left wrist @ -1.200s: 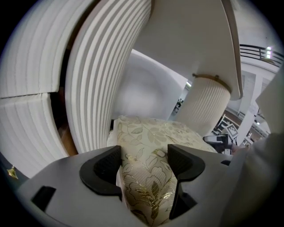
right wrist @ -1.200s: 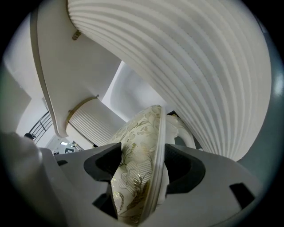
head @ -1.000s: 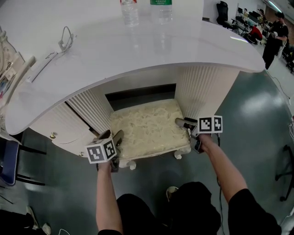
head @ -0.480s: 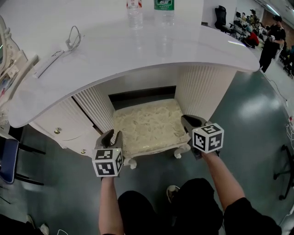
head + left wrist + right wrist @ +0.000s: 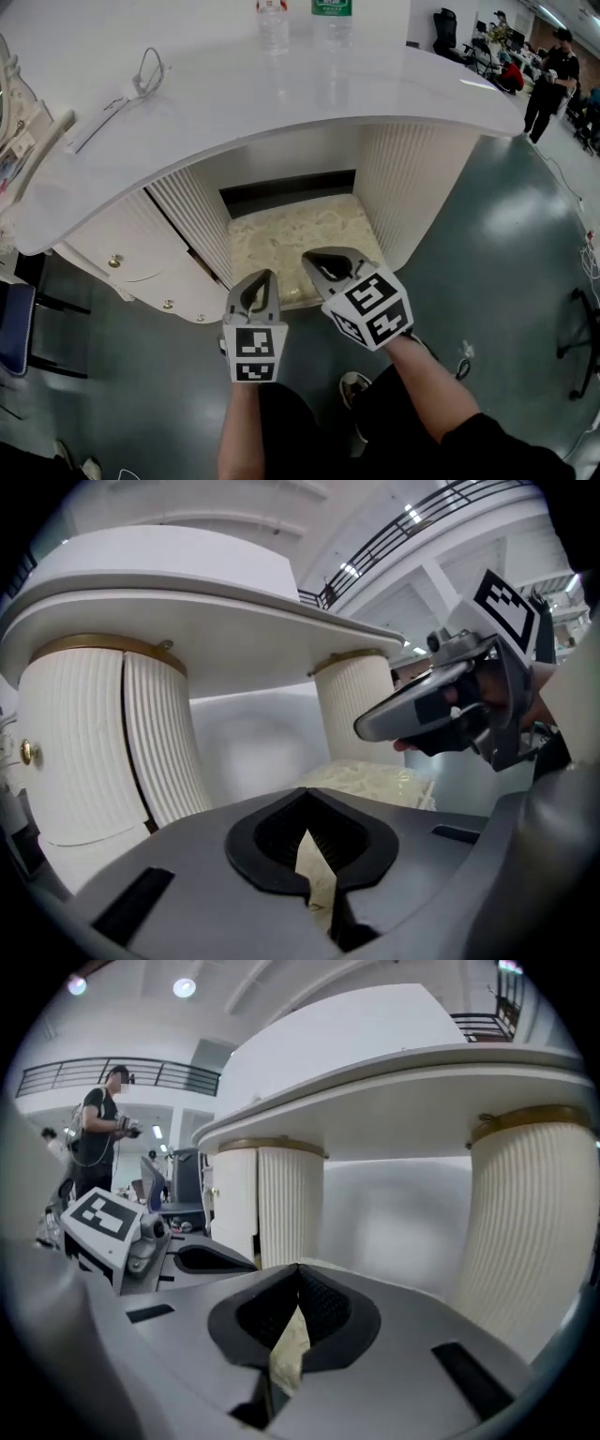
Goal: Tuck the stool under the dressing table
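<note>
The dressing table (image 5: 375, 84) top is smooth, shiny white. The stool (image 5: 281, 239) seat is bumpy cream cloth. The floor (image 5: 506, 244) shines.

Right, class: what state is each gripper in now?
Left gripper: just closed, shut, holding nothing.
Right gripper: just closed, shut, holding nothing.

The stool (image 5: 291, 239) sits under the bench (image 5: 281, 84), between its left pedestal (image 5: 192, 220) and right pedestal (image 5: 403, 178). Two bottles (image 5: 273, 23) stand at the bench's far edge. The left claw (image 5: 262, 279) and right claw (image 5: 314, 258) hang side by side over the stool's near edge.
</note>
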{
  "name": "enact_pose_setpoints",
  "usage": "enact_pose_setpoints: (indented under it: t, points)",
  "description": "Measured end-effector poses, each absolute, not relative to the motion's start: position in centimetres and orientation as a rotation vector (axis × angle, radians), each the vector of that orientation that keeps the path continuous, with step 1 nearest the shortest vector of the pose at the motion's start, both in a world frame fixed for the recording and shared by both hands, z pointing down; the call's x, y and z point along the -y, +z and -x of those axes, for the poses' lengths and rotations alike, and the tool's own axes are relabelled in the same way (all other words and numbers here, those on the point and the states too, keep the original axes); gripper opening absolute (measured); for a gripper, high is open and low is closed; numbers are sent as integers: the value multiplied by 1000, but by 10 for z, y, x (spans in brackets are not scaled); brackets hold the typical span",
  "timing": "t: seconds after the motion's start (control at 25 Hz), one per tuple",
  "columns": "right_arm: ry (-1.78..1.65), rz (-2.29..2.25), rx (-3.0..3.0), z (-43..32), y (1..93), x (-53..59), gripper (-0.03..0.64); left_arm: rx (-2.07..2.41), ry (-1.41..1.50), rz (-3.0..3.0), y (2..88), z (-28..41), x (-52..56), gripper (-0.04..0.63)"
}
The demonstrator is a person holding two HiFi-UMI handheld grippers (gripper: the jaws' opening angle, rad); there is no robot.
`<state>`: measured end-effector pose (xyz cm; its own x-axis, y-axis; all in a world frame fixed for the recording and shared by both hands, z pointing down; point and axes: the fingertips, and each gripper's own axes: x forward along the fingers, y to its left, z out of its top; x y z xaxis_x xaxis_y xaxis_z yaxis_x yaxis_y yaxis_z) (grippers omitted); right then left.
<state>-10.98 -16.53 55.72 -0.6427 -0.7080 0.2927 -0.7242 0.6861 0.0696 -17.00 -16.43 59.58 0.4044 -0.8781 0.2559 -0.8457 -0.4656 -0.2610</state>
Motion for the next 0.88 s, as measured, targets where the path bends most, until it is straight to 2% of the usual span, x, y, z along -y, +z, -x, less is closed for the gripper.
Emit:
enact_pose_setpoints:
  t: [0.16,0.4,0.64,0.88]
  points:
    - [-5,-1033,2536,127,593,146,6,-1603,-497,2625,625,167,151,6]
    - [0,-1060,2570,131,585,151,6,-1602,-490,2682,642,156,140,6]
    - [101,-1119,2586,114,578,174,6,-1569,-563,2701,624,143,162,6]
    - [43,-1125,2516,76,552,180,6,-1631,-549,2760,580,126,177,5]
